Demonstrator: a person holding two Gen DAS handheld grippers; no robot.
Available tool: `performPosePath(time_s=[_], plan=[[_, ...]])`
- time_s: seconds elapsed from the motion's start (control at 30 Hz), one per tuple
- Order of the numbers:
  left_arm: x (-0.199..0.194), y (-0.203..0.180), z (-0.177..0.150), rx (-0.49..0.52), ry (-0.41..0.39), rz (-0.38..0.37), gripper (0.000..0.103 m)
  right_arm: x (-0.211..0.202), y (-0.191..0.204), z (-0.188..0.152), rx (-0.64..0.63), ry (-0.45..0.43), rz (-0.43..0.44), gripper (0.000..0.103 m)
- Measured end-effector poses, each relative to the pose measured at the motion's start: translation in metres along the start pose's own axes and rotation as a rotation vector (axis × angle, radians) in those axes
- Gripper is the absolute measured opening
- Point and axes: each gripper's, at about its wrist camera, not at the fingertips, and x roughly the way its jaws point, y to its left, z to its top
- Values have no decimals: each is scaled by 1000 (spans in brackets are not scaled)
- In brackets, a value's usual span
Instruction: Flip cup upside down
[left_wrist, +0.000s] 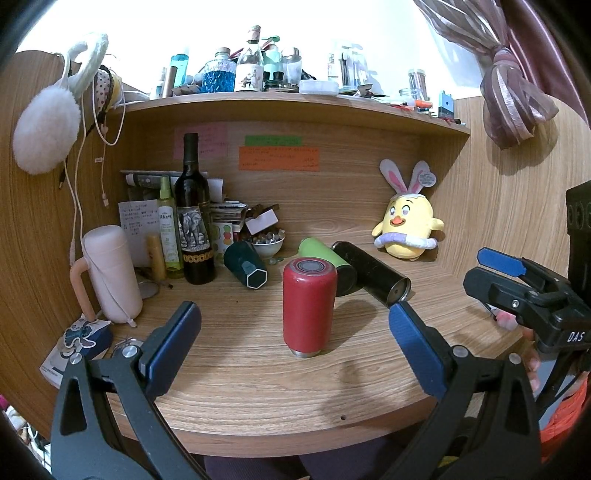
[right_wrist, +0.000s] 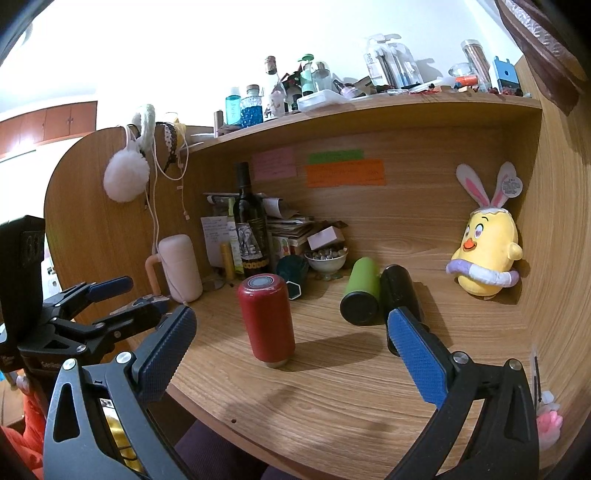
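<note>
A red cup (left_wrist: 309, 306) stands on end on the wooden desk (left_wrist: 258, 391), its silver rim at the bottom and its flat grey base on top. It also shows in the right wrist view (right_wrist: 266, 318). My left gripper (left_wrist: 295, 325) is open and empty, its blue pads either side of the cup but nearer the desk's front edge. My right gripper (right_wrist: 291, 330) is open and empty, a little back from the cup. It shows from the side at the right of the left wrist view (left_wrist: 491, 273).
A green cup (left_wrist: 327, 260), a black cup (left_wrist: 373, 273) and a dark teal cup (left_wrist: 245, 264) lie on their sides behind the red one. A wine bottle (left_wrist: 194, 221), a pink case (left_wrist: 110, 273) and clutter stand at the back left. A yellow plush chick (left_wrist: 406, 229) sits at the back right.
</note>
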Motion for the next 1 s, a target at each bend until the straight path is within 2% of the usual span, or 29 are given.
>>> performPosePath(time_s=[0.73, 1.0], plan=[[-3, -3, 2, 1, -3, -9, 103, -1, 3, 1, -4, -2, 2, 103], [2, -1, 2, -14, 26, -39, 103, -1, 3, 2, -5, -2, 3, 103]])
